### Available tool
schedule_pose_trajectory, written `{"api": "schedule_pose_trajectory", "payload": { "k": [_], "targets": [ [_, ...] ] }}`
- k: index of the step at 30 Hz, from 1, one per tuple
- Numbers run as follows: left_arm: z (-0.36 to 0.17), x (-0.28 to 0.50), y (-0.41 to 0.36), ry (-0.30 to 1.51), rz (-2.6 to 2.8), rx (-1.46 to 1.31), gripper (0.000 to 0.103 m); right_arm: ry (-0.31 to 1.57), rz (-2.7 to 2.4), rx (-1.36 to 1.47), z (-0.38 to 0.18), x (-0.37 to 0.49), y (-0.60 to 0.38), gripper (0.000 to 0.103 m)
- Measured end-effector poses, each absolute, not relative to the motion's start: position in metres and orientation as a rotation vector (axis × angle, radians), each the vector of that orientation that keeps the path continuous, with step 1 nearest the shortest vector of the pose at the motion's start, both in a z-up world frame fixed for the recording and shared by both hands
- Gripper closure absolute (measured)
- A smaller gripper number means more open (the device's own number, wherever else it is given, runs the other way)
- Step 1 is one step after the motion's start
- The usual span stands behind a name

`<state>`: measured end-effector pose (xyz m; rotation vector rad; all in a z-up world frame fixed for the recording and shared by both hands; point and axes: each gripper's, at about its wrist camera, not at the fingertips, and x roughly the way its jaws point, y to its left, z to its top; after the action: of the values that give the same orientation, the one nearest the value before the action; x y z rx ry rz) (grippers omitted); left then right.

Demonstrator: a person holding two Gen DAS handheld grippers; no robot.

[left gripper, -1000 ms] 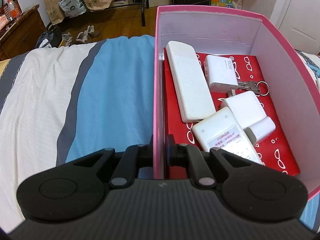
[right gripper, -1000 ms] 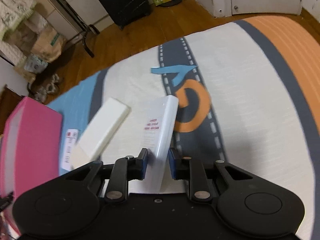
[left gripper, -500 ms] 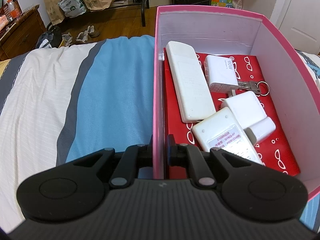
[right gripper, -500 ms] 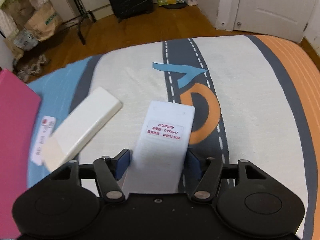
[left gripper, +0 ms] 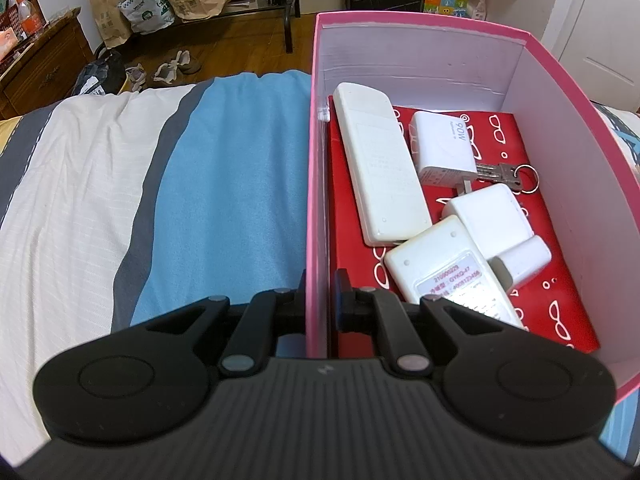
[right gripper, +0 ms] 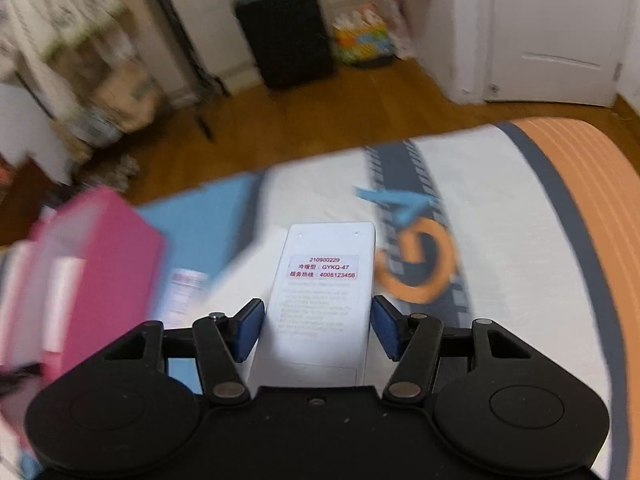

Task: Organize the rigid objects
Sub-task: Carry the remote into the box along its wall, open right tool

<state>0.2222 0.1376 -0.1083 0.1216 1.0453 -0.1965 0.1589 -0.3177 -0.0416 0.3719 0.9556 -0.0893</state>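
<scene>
The left gripper point(left gripper: 320, 300) was clamped on the near left wall of the pink box point(left gripper: 560, 128), one finger outside the wall and one inside, with the box resting on the striped bedspread point(left gripper: 100, 200). Inside the box, on a red liner printed with white glasses point(left gripper: 560, 304), lay a long white remote point(left gripper: 380, 164) along the left wall, a white charger marked 90W point(left gripper: 444, 148) beside it, a key on a ring point(left gripper: 504, 172) touching the charger's lower end, a second white adapter point(left gripper: 492, 216), and a labelled white remote point(left gripper: 448, 272) lying partly over the adapter. In the right wrist view, which was blurred, the right gripper point(right gripper: 316, 328) had its blue-padded fingers point(right gripper: 250, 328) spread on either side of a white remote with a red-lettered label point(right gripper: 324, 276). They were closing, the pads just beside the remote's edges, and whether they pressed on it could not be told. The pink box showed at that view's left edge, with the bed beneath.
</scene>
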Motion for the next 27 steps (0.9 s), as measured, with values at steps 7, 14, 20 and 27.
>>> {"api": "schedule_pose_trajectory", "payload": {
  "k": [7, 14, 20, 27],
  "targets": [
    [-0.108, 0.222, 0.137, 1.047, -0.199, 0.119, 0.096, 0.853, 0.185, 0.46, -0.008, 0.153, -0.254, 0.039],
    [-0.109, 0.223, 0.138, 1.02, -0.185, 0.128, 0.099, 0.844, 0.345, 0.192, 0.0, 0.175, -0.139, 0.039],
    [-0.109, 0.225, 0.144, 1.03, -0.203, 0.087, 0.099, 0.901, 0.214, -0.062, -0.025, 0.213, -0.073, 0.039],
    [-0.112, 0.226, 0.145, 1.033, -0.216, 0.083, 0.1, 0.913, 0.148, -0.111, -0.041, 0.239, -0.066, 0.038]
  ]
}}
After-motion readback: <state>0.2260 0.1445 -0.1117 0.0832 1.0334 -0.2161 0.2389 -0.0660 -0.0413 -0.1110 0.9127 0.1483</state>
